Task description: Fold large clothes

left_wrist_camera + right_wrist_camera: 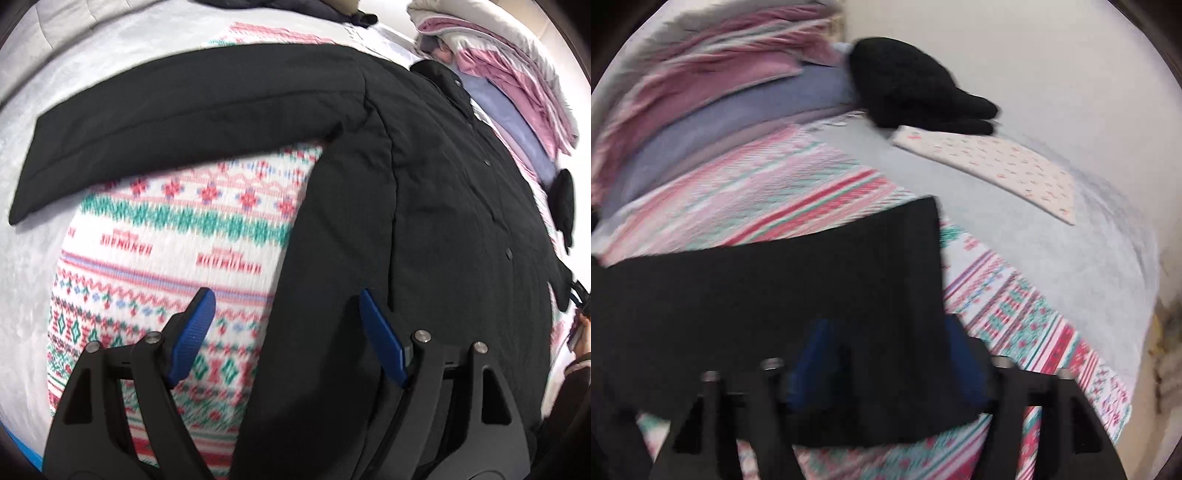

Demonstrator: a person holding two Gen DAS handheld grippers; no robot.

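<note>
A large black padded coat (424, 192) lies spread on a patterned pink, green and white blanket (177, 236). One sleeve (177, 110) stretches out to the left. My left gripper (286, 306) is open and empty, with blue pads, above the coat's left side edge. In the right wrist view, the other sleeve (798, 295) lies across the blanket (798, 199). My right gripper (886, 332) is open over that sleeve's end; the view is blurred and its blue fingers (812, 354) are dim.
A pile of pink, lilac and white bedding (509, 74) sits beyond the coat's collar and also shows in the right wrist view (701, 110). A black glove (916, 88) and a white patterned cloth (997, 166) lie on the grey sheet (1071, 258).
</note>
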